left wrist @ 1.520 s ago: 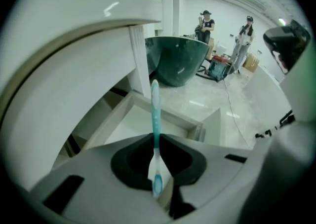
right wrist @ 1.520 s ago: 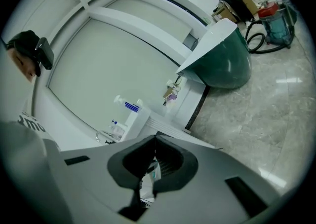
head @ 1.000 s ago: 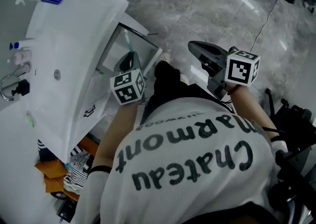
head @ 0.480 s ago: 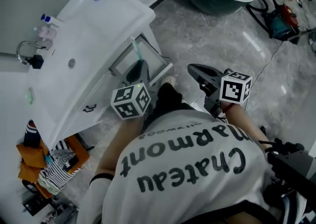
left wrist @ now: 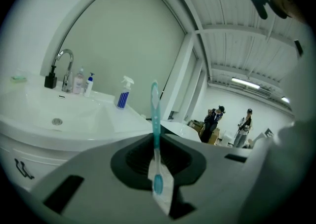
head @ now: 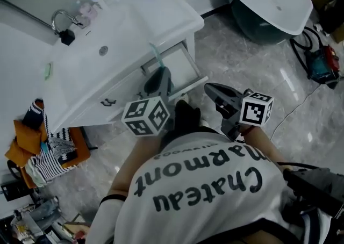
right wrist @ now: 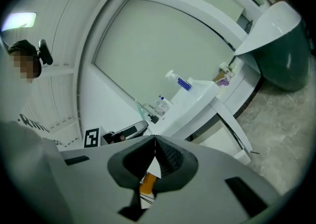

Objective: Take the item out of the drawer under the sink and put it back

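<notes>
While left claw pinches toothbrush, drawer stands open.

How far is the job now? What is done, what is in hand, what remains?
Done: the drawer under the sink stands open and the toothbrush is out. In hand: the left gripper clamps its handle; the right gripper is shut, empty. Left: put it back in the drawer.

A slender teal toothbrush is held upright in front of the sink, clamped near its lower end by the left claw. The white drawer under the sink is pulled open.
</notes>
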